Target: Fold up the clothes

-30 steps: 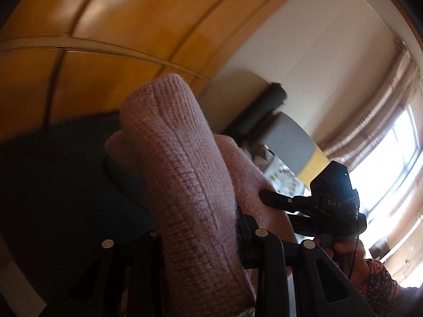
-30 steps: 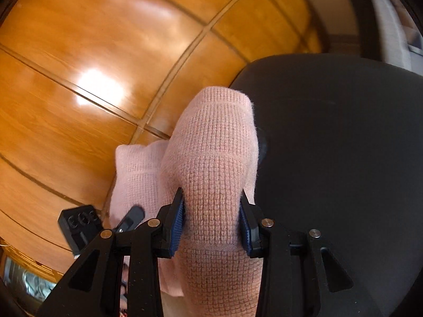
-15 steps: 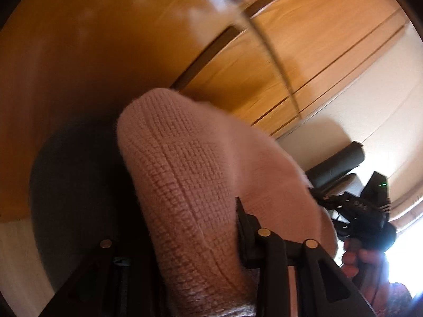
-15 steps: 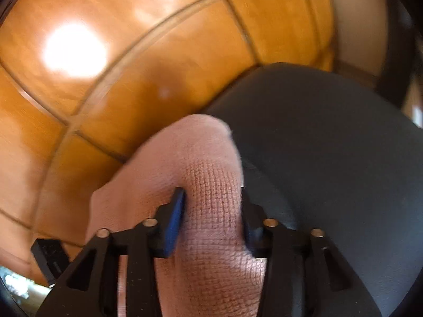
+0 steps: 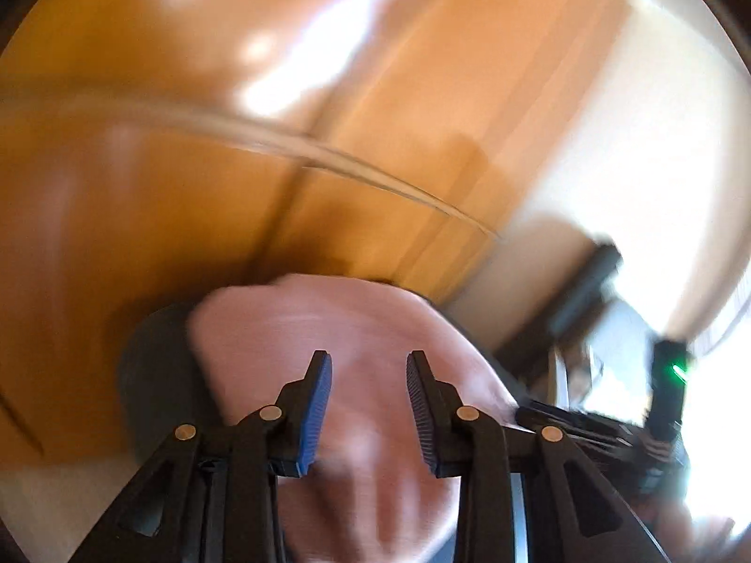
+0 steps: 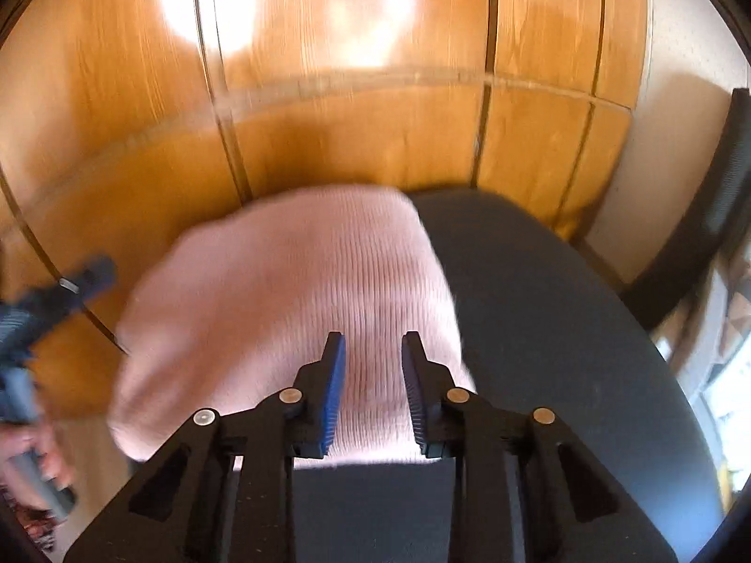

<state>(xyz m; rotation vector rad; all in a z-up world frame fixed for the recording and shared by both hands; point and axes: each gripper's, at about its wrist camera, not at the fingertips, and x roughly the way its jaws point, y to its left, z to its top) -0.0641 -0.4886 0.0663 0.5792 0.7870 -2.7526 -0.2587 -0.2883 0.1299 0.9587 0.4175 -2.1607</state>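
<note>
Left gripper (image 5: pixel 368 403) spread, nothing pinched, right gripper (image 6: pixel 373 387) likewise spread above pink knit garment (image 6: pixel 291 300), a folded bundle on dark chair seat (image 6: pixel 563 328) overhanging its left edge; risk: bundle slides floorward.

Ahead: we see the wooden panel wall (image 6: pixel 356 140) rising just behind the chair seat (image 6: pixel 563 328).
On the seat: pink knit (image 6: pixel 291 300) covers our left part; the right part lies bare.
Right flank: the dark backrest (image 6: pixel 718 206) blocks us.
</note>
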